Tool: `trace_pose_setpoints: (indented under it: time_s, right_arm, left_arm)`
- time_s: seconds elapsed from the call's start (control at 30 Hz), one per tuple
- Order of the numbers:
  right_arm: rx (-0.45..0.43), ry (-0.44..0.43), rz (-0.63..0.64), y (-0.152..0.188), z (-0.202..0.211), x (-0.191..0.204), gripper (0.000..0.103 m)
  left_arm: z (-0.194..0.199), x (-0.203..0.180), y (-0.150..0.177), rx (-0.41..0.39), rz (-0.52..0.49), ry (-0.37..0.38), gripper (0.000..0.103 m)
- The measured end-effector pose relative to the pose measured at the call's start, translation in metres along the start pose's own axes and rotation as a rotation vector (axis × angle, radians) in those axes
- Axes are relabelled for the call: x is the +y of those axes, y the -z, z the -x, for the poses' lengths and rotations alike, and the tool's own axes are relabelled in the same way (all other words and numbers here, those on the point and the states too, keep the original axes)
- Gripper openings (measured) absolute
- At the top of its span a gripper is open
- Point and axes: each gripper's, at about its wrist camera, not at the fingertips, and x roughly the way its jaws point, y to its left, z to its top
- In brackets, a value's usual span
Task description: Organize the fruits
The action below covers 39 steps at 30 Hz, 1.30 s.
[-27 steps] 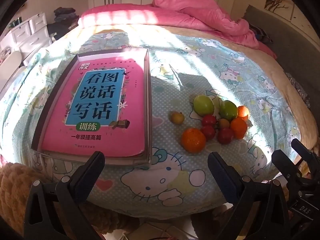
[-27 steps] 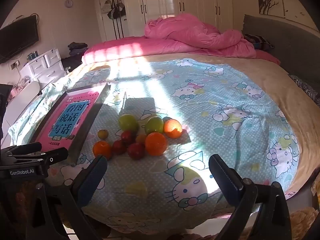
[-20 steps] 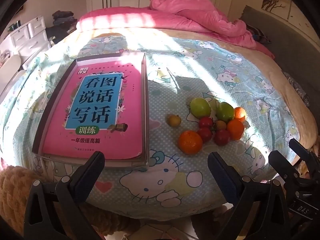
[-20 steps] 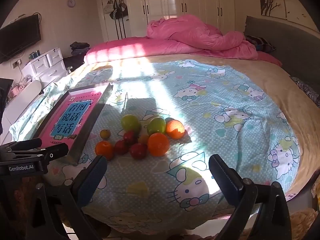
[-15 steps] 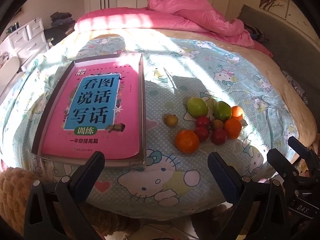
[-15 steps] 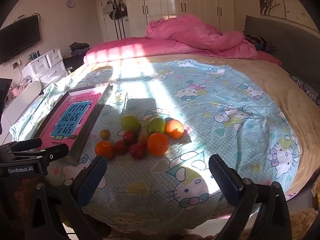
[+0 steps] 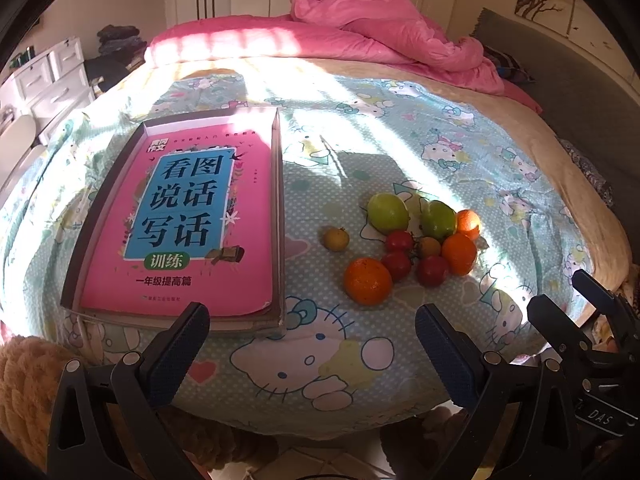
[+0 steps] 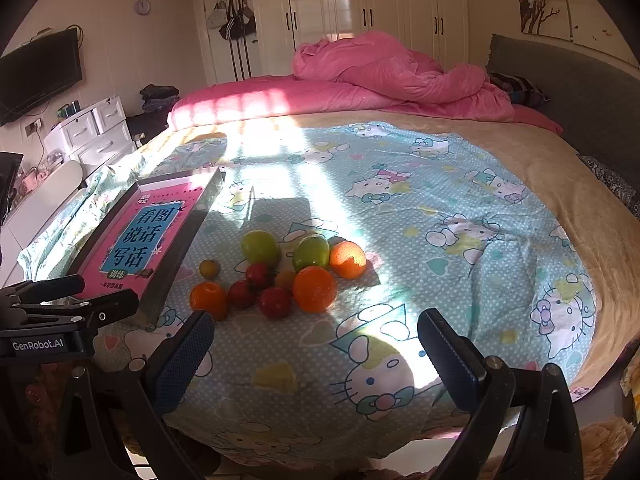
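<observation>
A cluster of fruit lies on the Hello Kitty bedspread (image 7: 360, 128): two green apples (image 7: 387, 213) (image 8: 260, 247), three oranges, one nearest (image 7: 367, 281) (image 8: 314, 289), small red fruits (image 7: 432, 271) (image 8: 274, 302), and a small yellow fruit (image 7: 336, 239) (image 8: 209, 268) apart to the left. A shallow tray (image 7: 277, 216) (image 8: 181, 252) holding a pink book (image 7: 184, 216) lies left of the fruit. My left gripper (image 7: 312, 340) is open and empty at the bed's near edge. My right gripper (image 8: 316, 344) is open and empty, just short of the fruit.
A pink duvet (image 8: 392, 68) is heaped at the far end of the bed. White drawers (image 8: 92, 132) and a wall TV (image 8: 40, 76) stand left; a grey headboard (image 8: 580, 96) runs along the right. Each gripper shows in the other's view (image 7: 592, 340) (image 8: 52, 312).
Both views have shifted only slightly; the fruit and tray sit a little lower left in the left wrist view. Both grippers stay open.
</observation>
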Motion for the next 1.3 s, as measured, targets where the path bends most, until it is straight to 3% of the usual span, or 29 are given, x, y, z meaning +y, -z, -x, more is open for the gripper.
trace_pose_setpoints:
  time_s: [1.3]
  right_arm:
    - [0.013,0.047,0.018,0.001,-0.004,-0.002,0.103]
  left_arm:
    - [-0.001,-0.011,0.001,0.009,-0.036,0.016,0.102]
